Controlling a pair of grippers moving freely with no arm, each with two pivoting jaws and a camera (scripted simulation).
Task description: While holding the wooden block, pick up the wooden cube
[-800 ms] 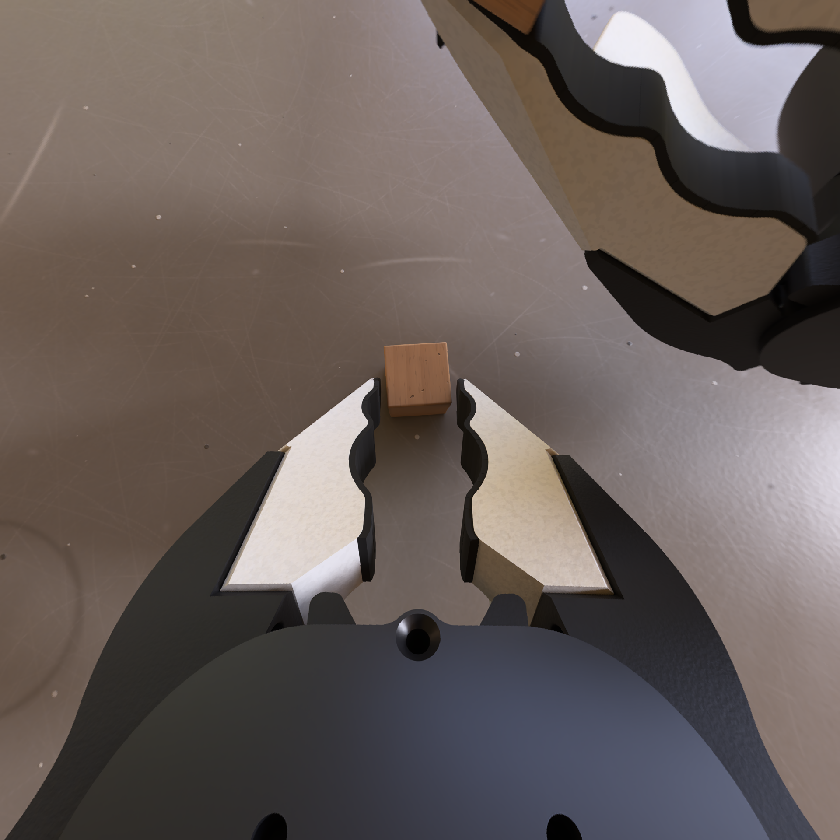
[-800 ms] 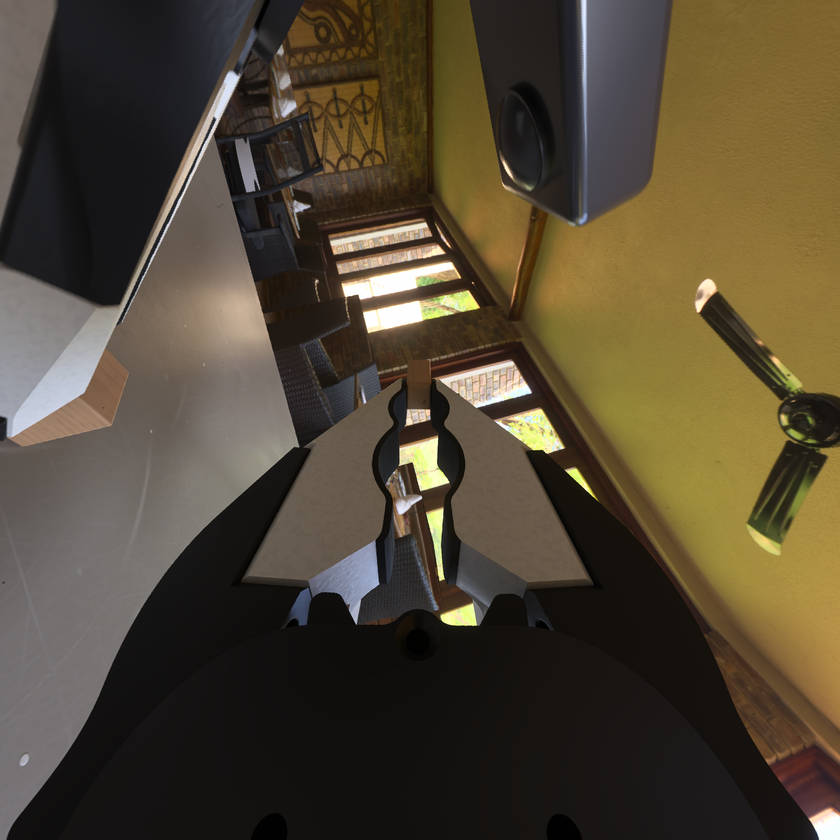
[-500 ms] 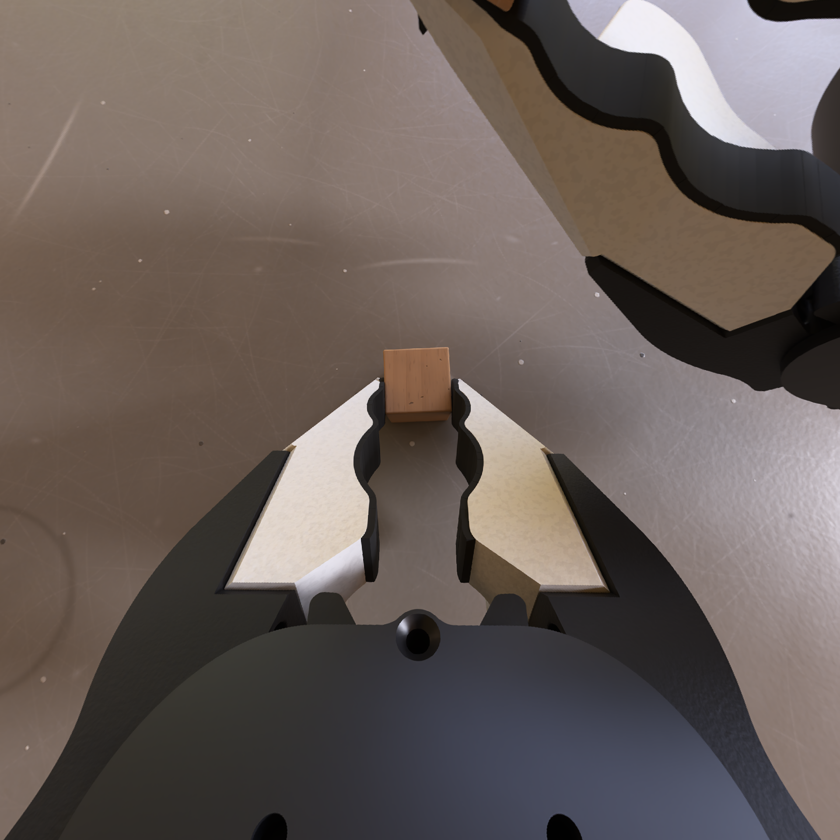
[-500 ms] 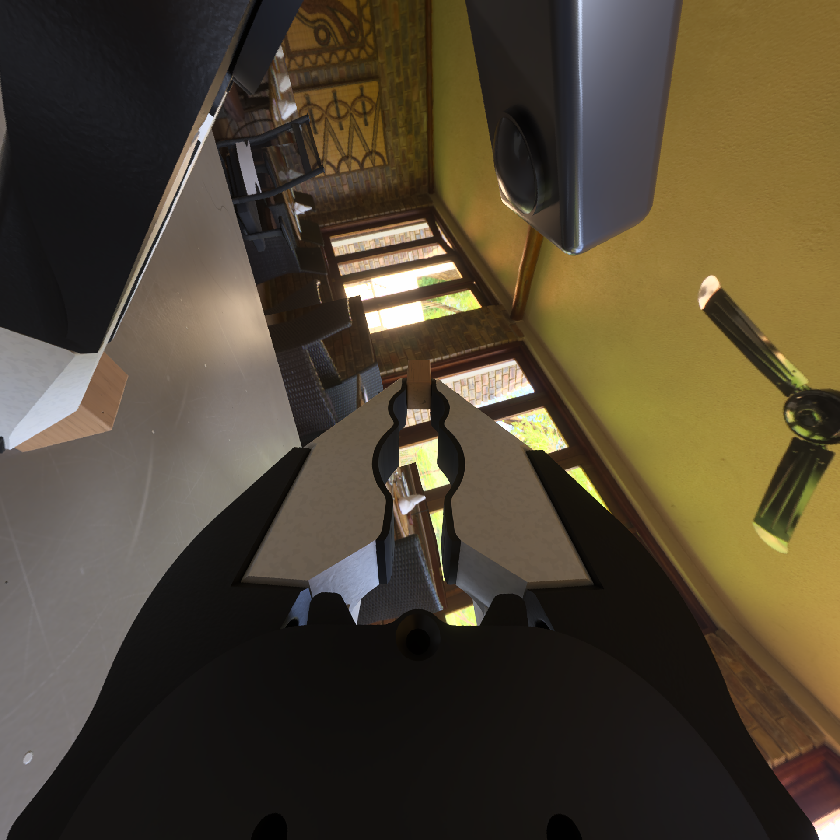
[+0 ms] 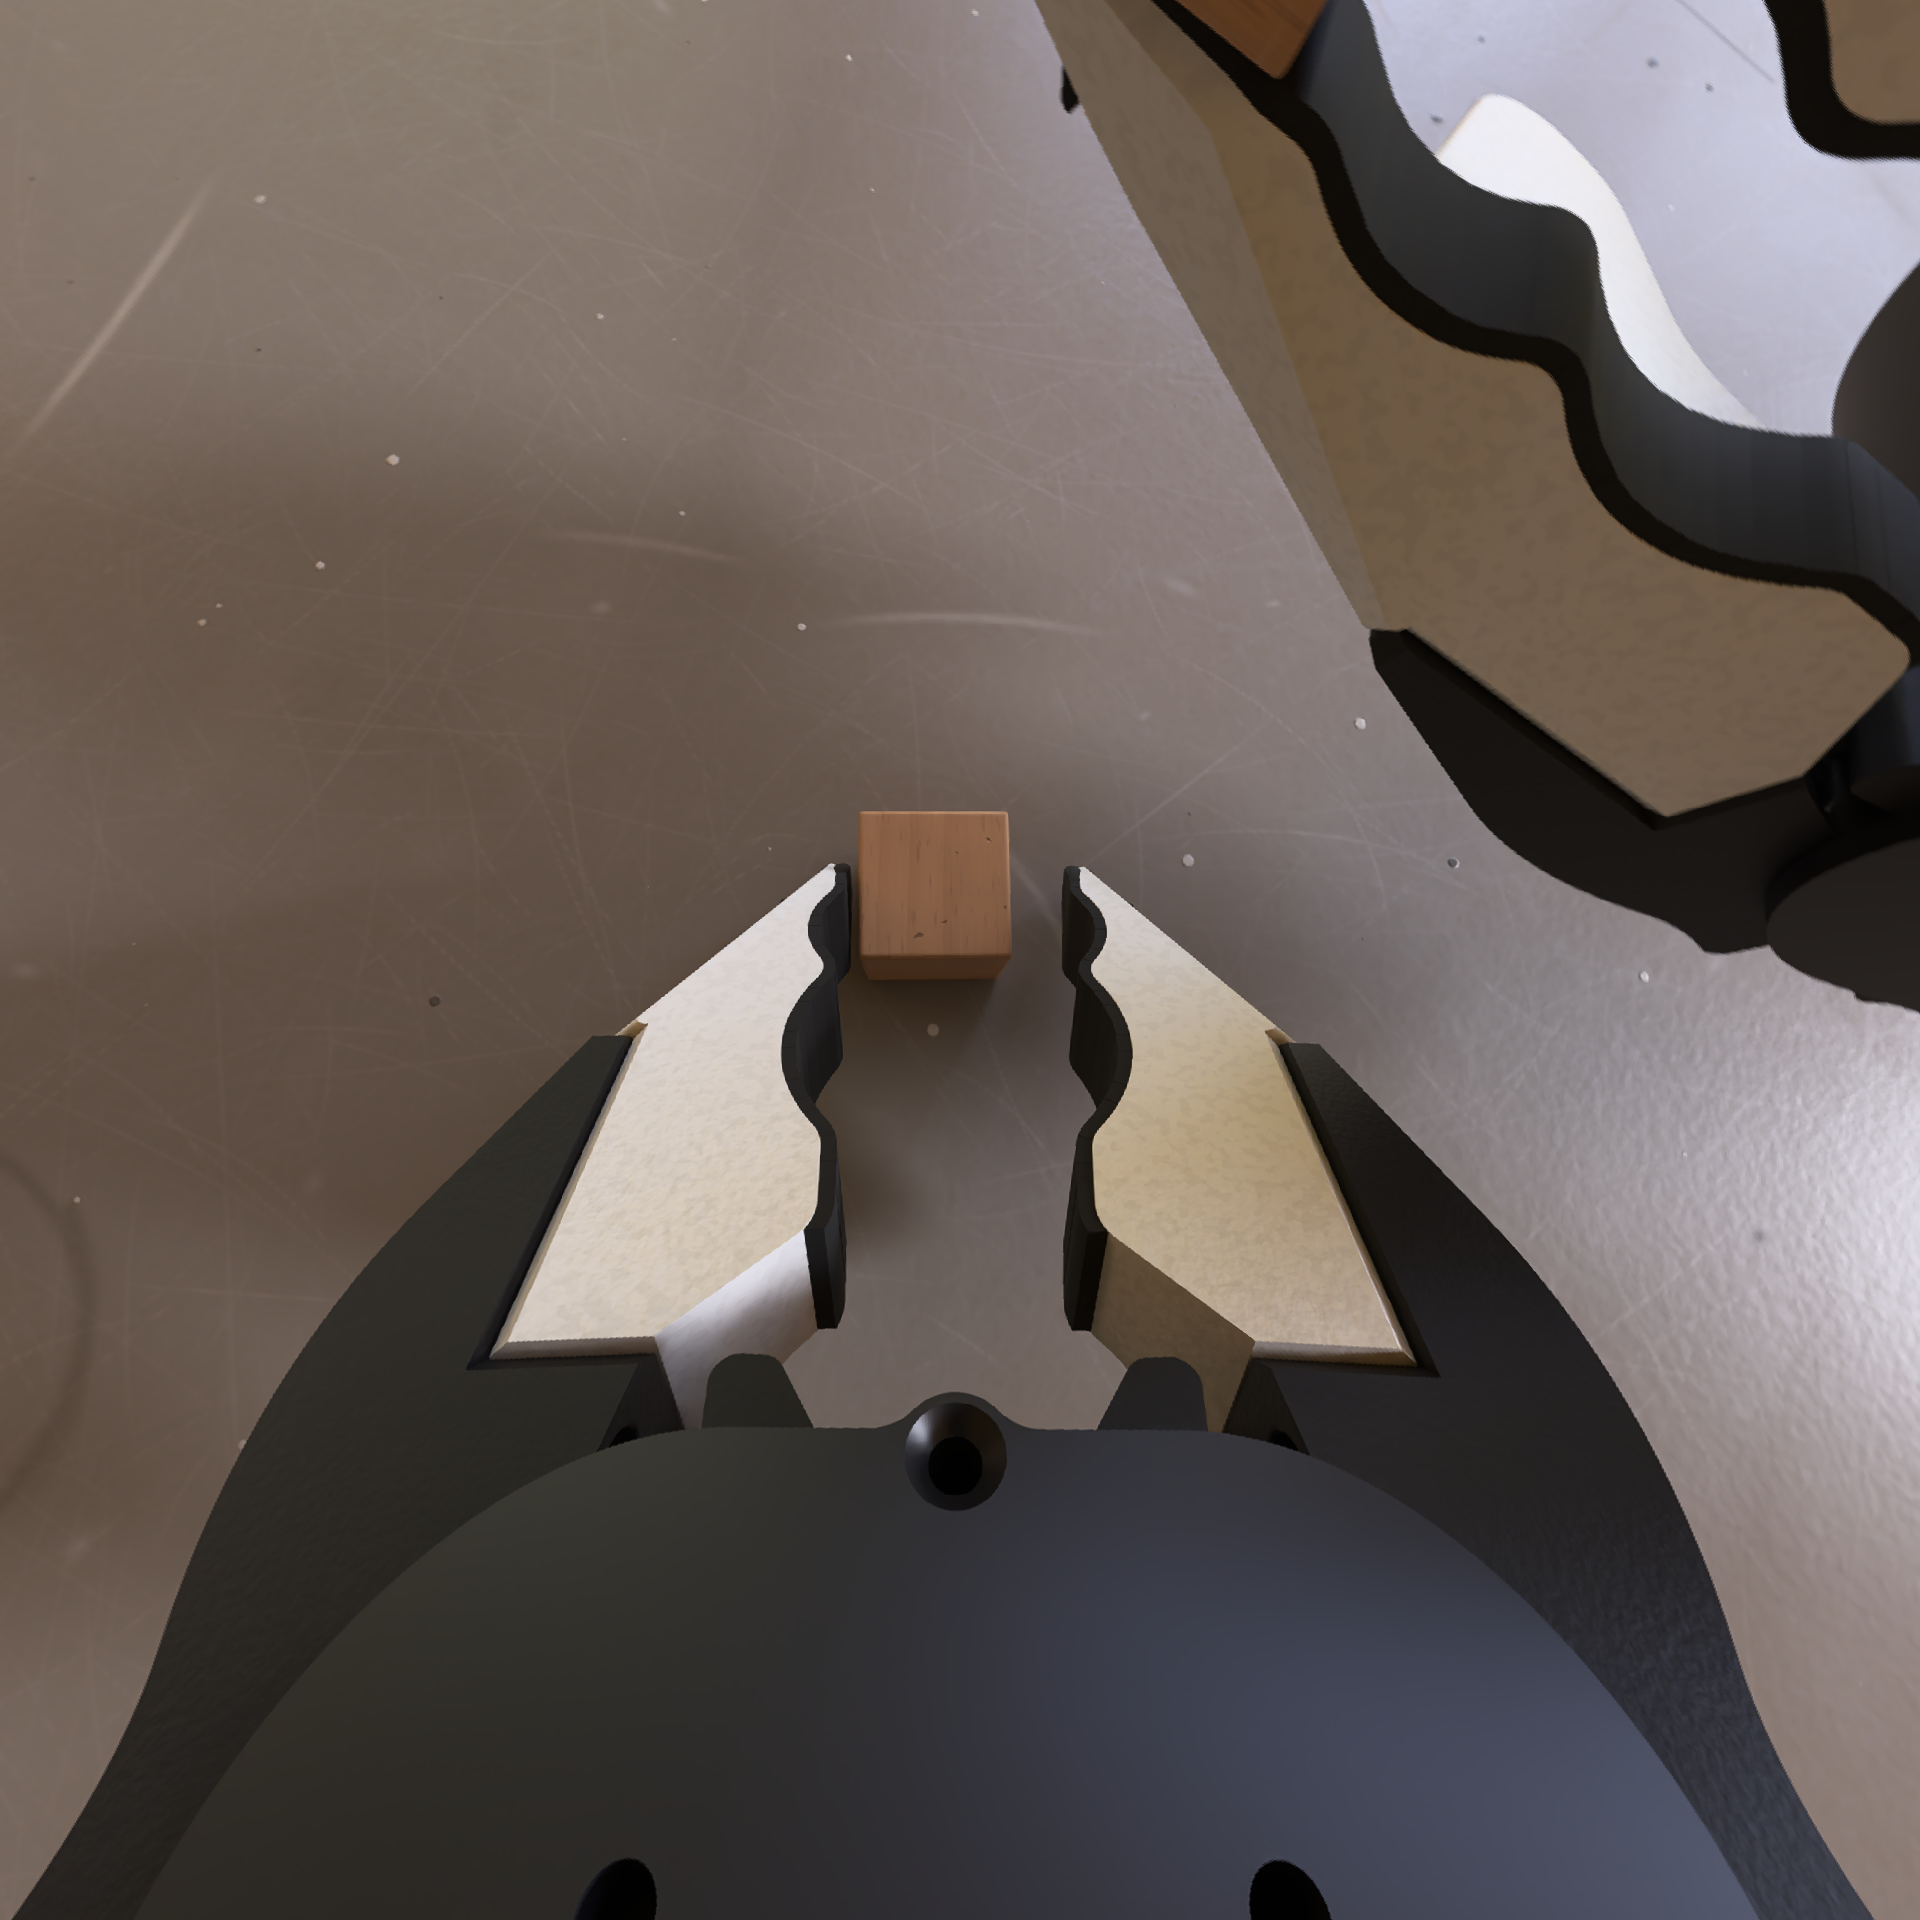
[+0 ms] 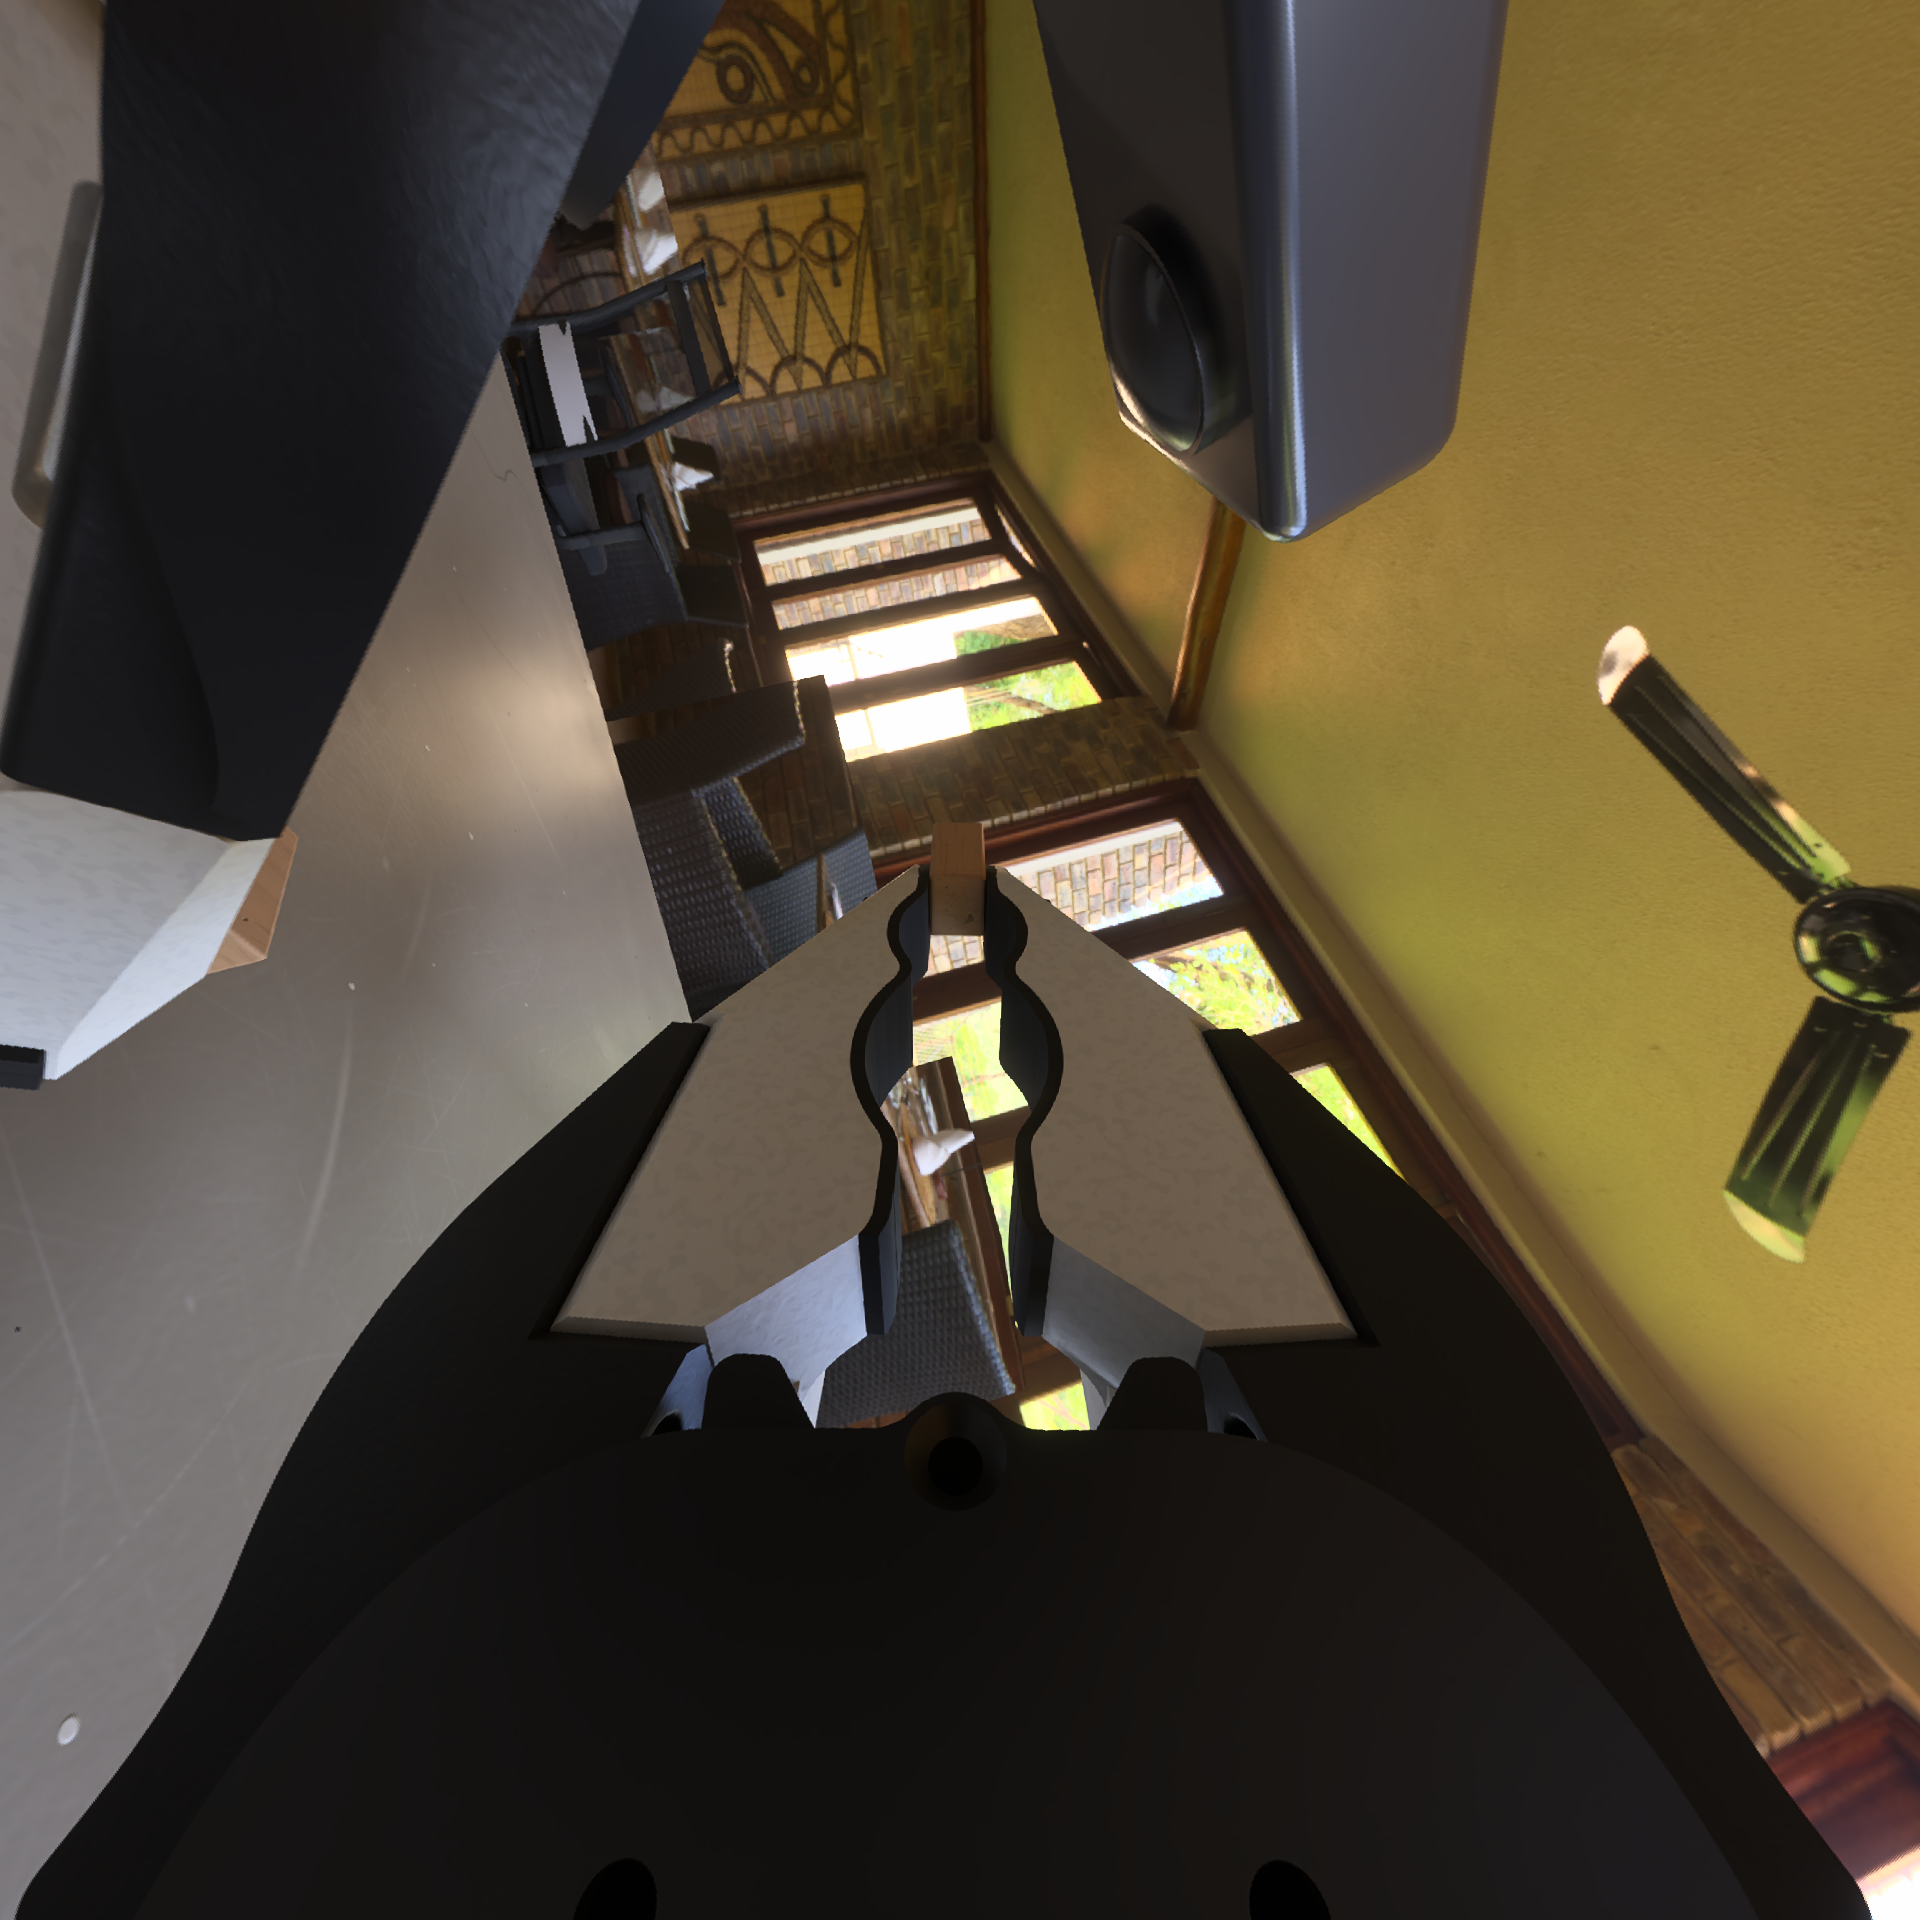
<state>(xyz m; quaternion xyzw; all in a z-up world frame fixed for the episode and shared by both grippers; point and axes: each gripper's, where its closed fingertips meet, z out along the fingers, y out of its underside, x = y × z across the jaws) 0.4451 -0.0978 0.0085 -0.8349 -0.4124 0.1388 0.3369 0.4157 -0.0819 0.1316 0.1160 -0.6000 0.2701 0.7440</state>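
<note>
The small wooden cube (image 5: 933,894) sits on the grey scratched table (image 5: 416,520). My left gripper (image 5: 953,878) is open around it; the left fingertip touches the cube's side and the right fingertip stands a small gap away. My right gripper (image 6: 956,881) is shut on a thin wooden block (image 6: 956,844) and holds it in the air, above and to the right of the cube. One finger of the right gripper (image 5: 1507,582) and a corner of the block (image 5: 1252,26) show at the top right of the left wrist view. A sliver of the cube (image 6: 255,914) shows by the left gripper's finger (image 6: 104,935).
The right wrist view is tilted on its side: the table surface (image 6: 364,1195) is on the left, and a grey speaker box (image 6: 1299,260), a ceiling fan (image 6: 1849,935), windows and wicker chairs (image 6: 717,894) are beyond.
My left gripper's jaws closed in on the cube, then opened wider; a gap now shows on the cube's right side. The right gripper kept hold of the block and shifted slightly.
</note>
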